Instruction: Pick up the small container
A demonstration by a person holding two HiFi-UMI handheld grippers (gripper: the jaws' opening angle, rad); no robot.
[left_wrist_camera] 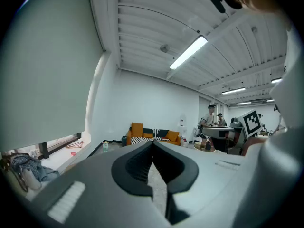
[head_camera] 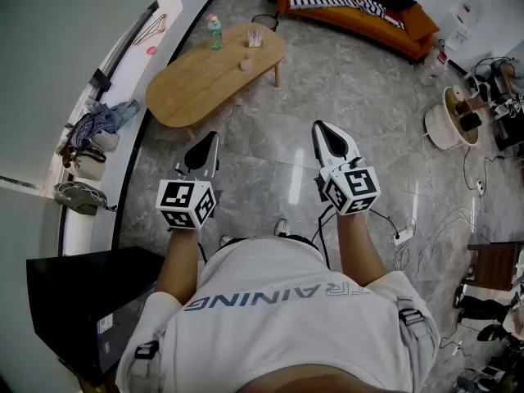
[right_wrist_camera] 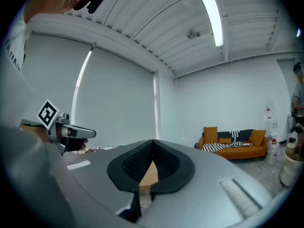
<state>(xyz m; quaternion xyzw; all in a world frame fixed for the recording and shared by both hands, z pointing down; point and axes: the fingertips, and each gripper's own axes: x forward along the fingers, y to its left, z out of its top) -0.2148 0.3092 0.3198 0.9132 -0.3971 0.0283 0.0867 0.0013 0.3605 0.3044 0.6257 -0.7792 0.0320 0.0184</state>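
Observation:
A small pink container (head_camera: 245,64) stands on the oval wooden table (head_camera: 196,80), far ahead of both grippers. A green-capped bottle (head_camera: 214,33) and a clear holder (head_camera: 255,38) stand near it on the same table. My left gripper (head_camera: 210,137) is held above the floor, short of the table's near end, with its jaws together and nothing between them. My right gripper (head_camera: 321,127) is level with it to the right, also shut and empty. In the left gripper view the jaws (left_wrist_camera: 153,142) meet in front of the distant bottle (left_wrist_camera: 105,147). The right gripper view shows its jaws (right_wrist_camera: 153,141) closed, with the wooden table (right_wrist_camera: 149,175) showing below them.
An orange sofa (head_camera: 360,6) with a striped throw stands at the back. A black cabinet (head_camera: 82,301) is at my left side. Cables and a power strip (head_camera: 403,237) lie on the floor to the right. A white round stand (head_camera: 446,121) and clutter fill the right edge.

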